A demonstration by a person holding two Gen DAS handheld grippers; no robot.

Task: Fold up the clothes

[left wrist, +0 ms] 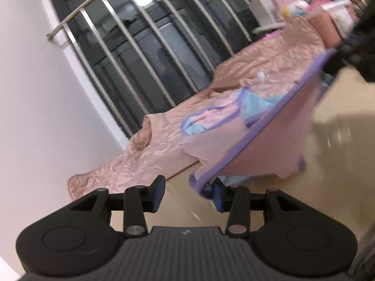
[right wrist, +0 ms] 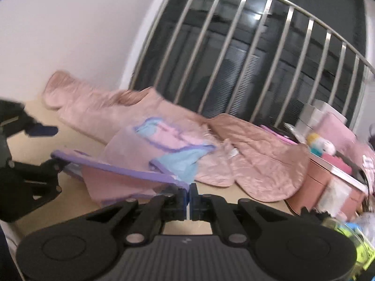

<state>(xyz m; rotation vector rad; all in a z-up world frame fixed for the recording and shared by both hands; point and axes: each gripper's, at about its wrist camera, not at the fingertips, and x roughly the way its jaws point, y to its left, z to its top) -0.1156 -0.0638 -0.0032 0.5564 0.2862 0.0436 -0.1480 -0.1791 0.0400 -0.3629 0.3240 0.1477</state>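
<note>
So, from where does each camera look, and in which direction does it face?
Left wrist: sits on the left gripper, faces along its open fingers to the pink garment with purple trim, the quilted pink jacket and the window bars.
Right wrist: sits on the right gripper, shut on the garment's purple trim; the left gripper shows at the left edge.
Shared: garment, jacket, bars and floor.
</note>
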